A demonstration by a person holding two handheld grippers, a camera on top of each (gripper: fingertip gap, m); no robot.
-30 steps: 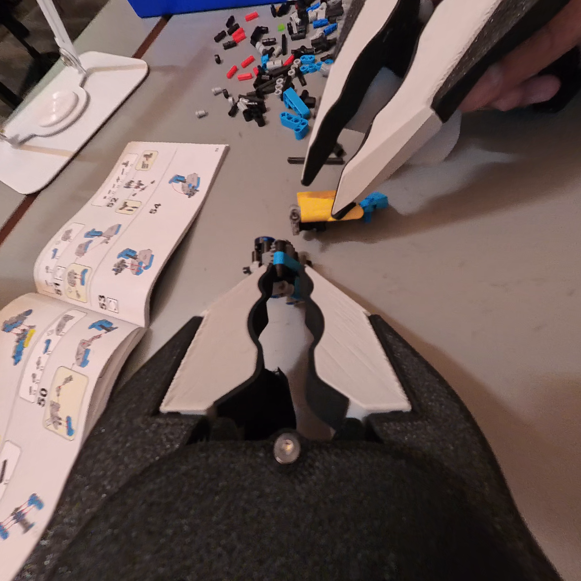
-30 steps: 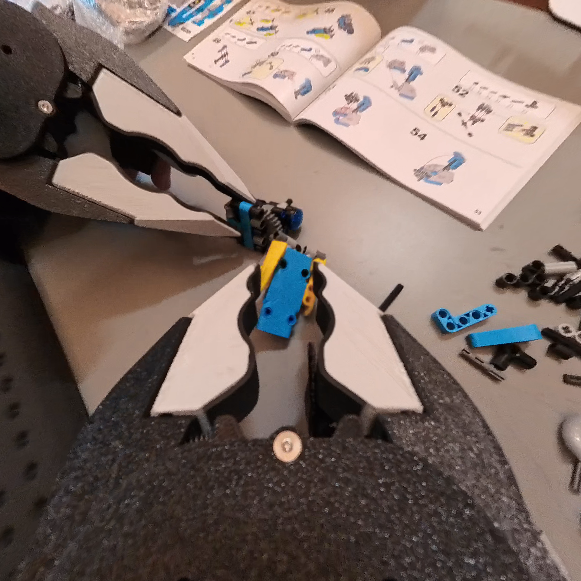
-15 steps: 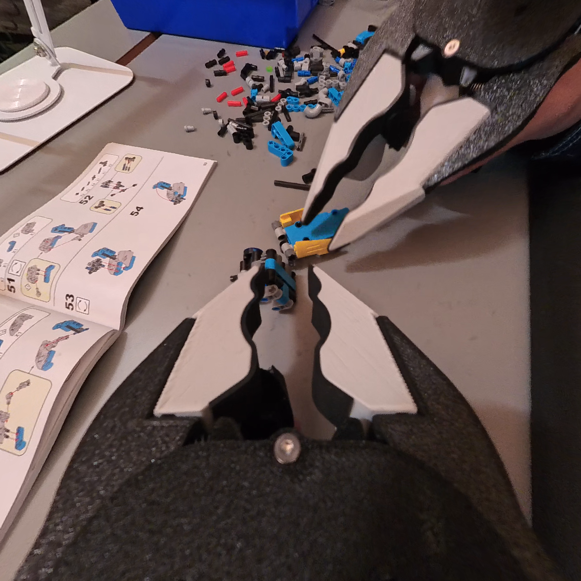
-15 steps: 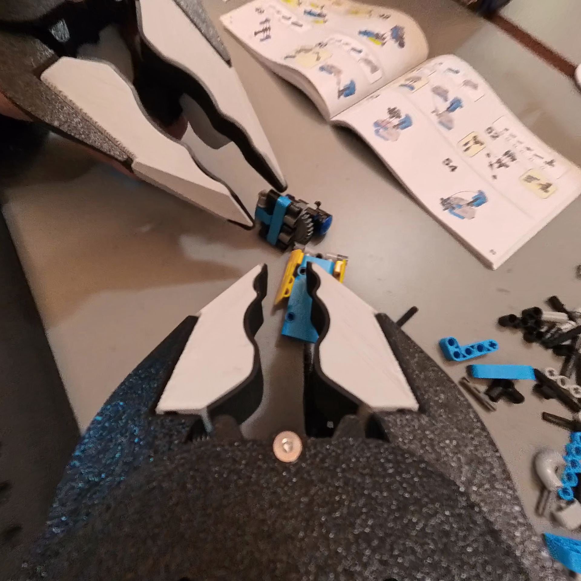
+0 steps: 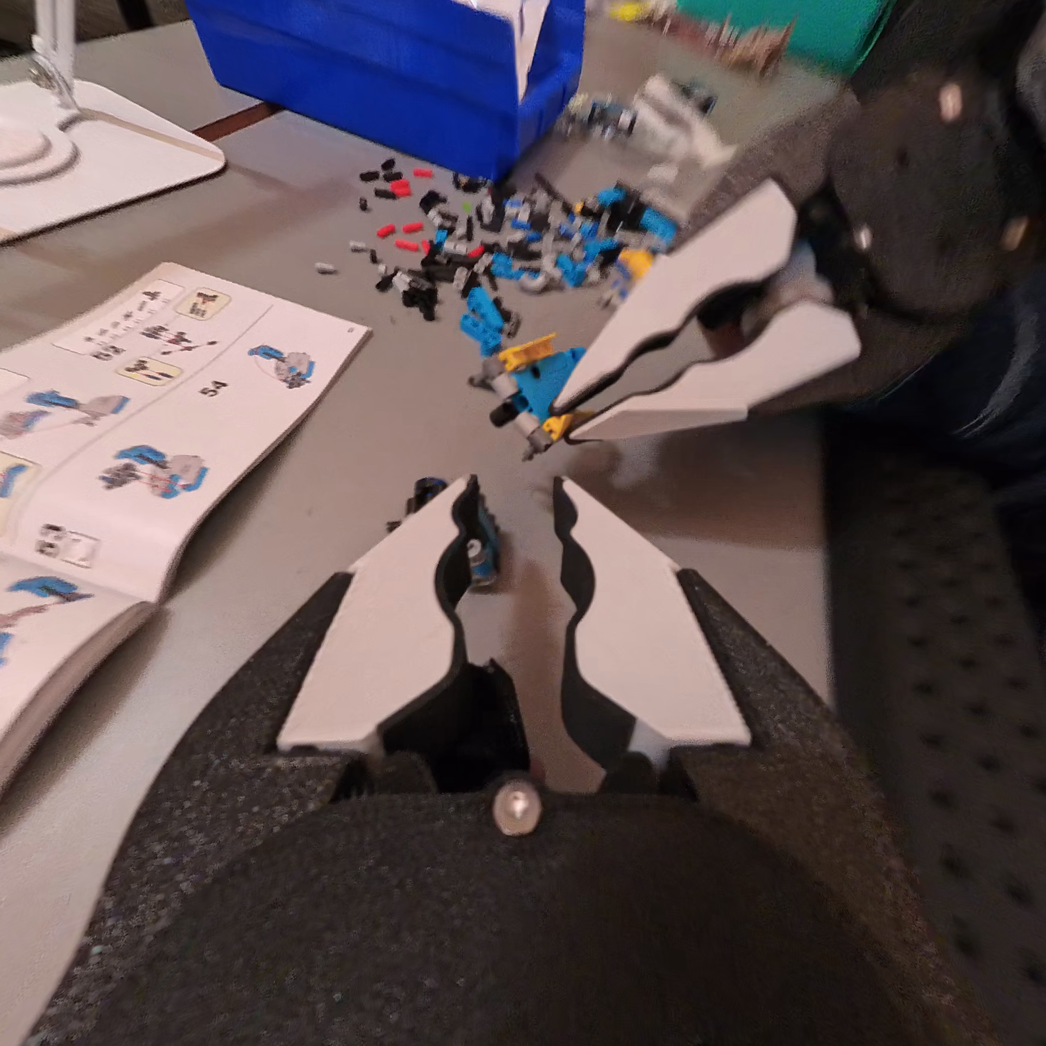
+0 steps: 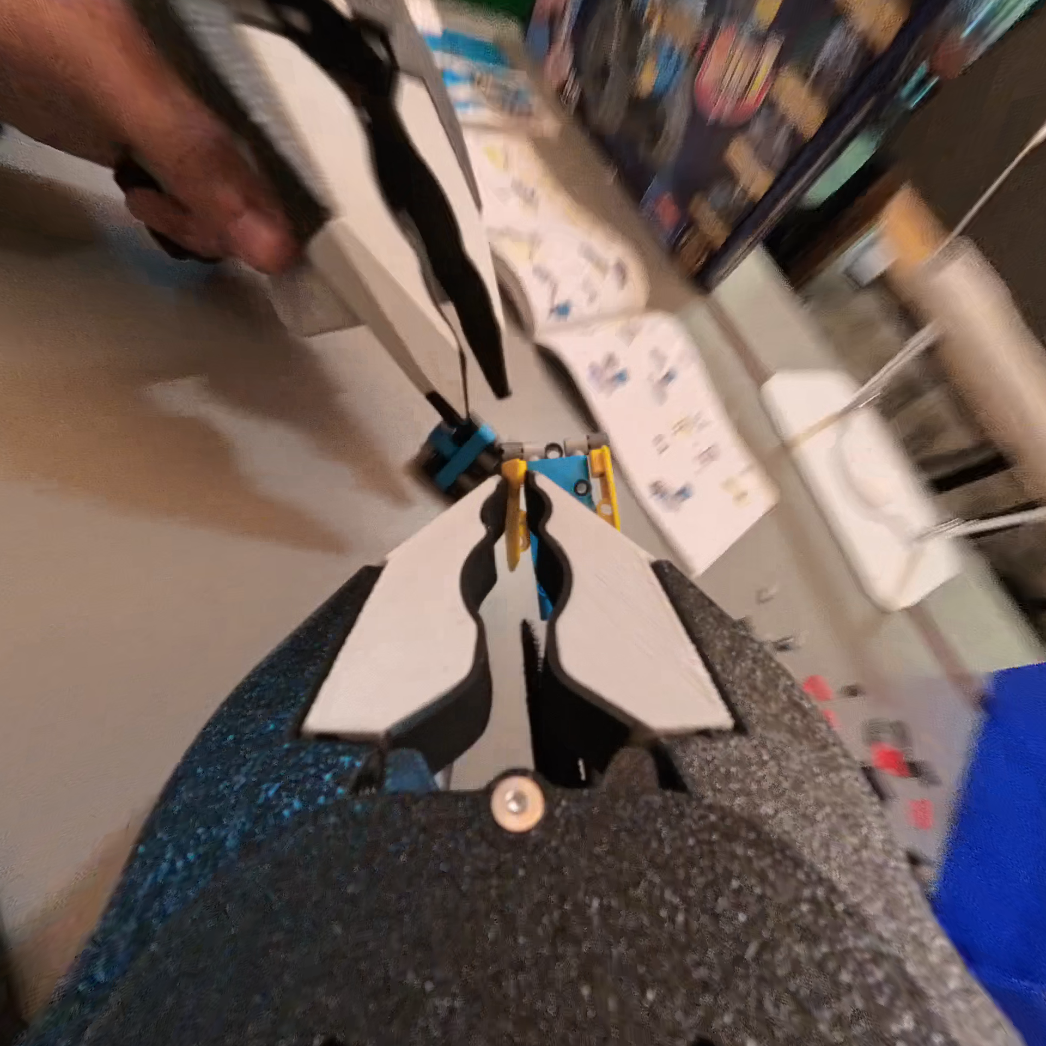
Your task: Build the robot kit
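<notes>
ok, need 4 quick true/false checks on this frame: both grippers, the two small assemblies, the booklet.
1. The right gripper is shut on the blue-and-yellow assembly. True.
2. The left gripper is clamped on the small blue-and-black assembly. False: its jaws are apart, and the piece lies by the left one.
3. The instruction booklet lies closed. False: it is open on the grey table.
4. Loose parts lie in front of the blue bin. True.
</notes>
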